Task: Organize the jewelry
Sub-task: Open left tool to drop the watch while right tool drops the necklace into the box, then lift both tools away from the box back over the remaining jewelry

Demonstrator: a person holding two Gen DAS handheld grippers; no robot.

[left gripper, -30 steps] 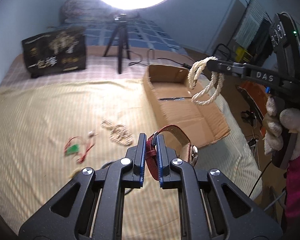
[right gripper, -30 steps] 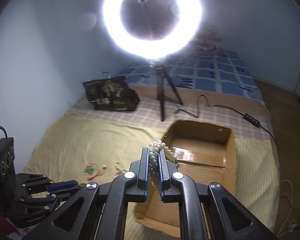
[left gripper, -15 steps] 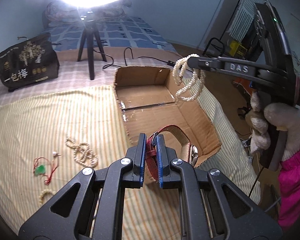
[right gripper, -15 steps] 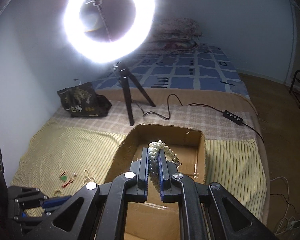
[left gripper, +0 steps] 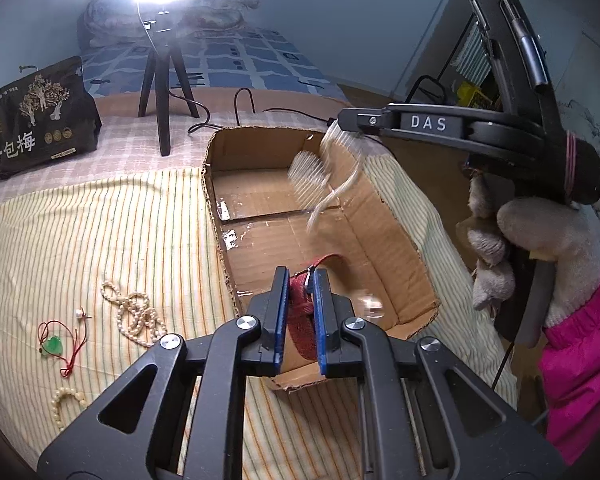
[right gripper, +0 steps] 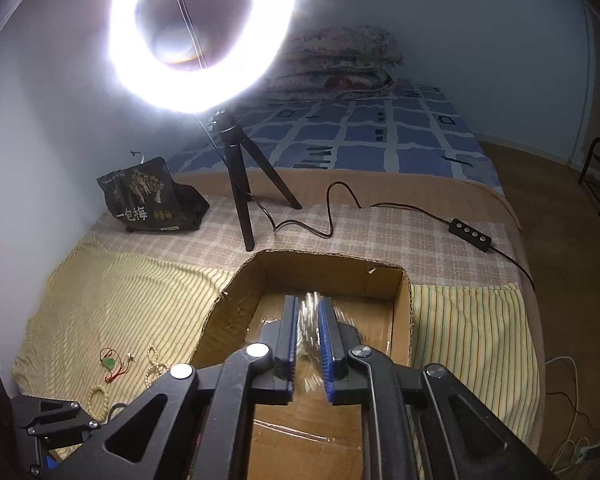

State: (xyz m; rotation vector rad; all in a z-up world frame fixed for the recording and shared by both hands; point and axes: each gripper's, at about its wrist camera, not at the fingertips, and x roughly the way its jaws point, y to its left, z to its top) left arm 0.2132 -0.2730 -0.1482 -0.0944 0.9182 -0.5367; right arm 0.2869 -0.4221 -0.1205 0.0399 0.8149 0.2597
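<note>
My left gripper point(left gripper: 300, 280) is shut on the red strap of a watch point(left gripper: 300, 312) and holds it over the near end of the open cardboard box point(left gripper: 396, 208). My right gripper point(right gripper: 309, 308) has its jaws parted over the box point(right gripper: 236, 300). The pearl necklace point(right gripper: 309, 328) shows as a blur between and below its pads. In the left wrist view the necklace point(left gripper: 324, 184) is a streak falling from the right gripper point(left gripper: 344, 120) into the box.
On the striped cloth left of the box lie a pearl strand point(left gripper: 136, 312), a red-cord green pendant point(left gripper: 54, 344), a small earring point(left gripper: 80, 313) and a bead bracelet point(left gripper: 64, 400). A ring light tripod point(left gripper: 160, 80), a black bag point(left gripper: 36, 116) and a cable stand behind.
Both grippers moved over the box. The right gripper's jaws have parted and the pearl necklace is dropping out of them. The left gripper still holds the watch, now lower over the box.
</note>
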